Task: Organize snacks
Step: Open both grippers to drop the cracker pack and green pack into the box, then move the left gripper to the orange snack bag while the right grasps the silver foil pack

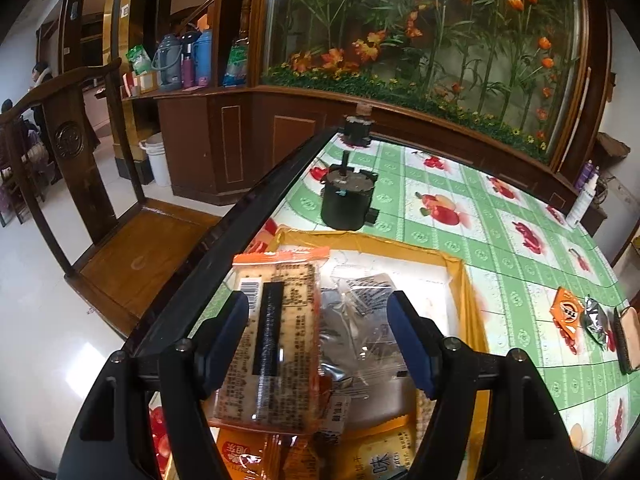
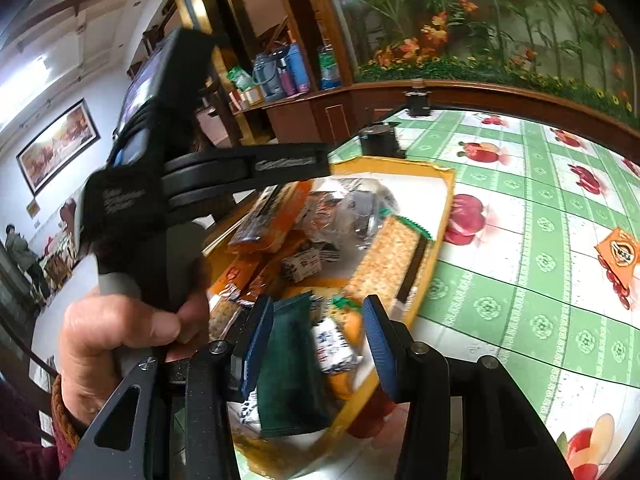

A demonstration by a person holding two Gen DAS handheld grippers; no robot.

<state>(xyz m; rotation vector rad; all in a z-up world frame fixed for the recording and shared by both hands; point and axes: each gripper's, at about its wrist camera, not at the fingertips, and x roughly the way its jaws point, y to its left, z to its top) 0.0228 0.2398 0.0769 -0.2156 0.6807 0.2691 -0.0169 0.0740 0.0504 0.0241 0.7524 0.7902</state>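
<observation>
A shallow yellow-rimmed box (image 1: 460,280) on the table holds several snack packets. In the left wrist view my left gripper (image 1: 320,336) hangs open over it. A clear cracker packet with orange ends (image 1: 276,332) lies on the pile between the pads, close to the left one. In the right wrist view my right gripper (image 2: 318,344) stands open low over the near end of the box (image 2: 440,184). A dark green packet (image 2: 288,364) lies beside its left pad and a small white-and-blue packet (image 2: 334,344) sits in the gap. A cracker packet with green ends (image 2: 388,256) lies further in.
Loose on the green fruit-print cloth at the right lie an orange packet (image 1: 566,314), a silver one (image 1: 596,320) and a brown one (image 1: 628,338). A black pot (image 1: 347,200) stands beyond the box. The table's dark edge (image 1: 240,216) and a wooden chair (image 1: 80,184) are left. A hand (image 2: 120,332) grips the other gripper's handle.
</observation>
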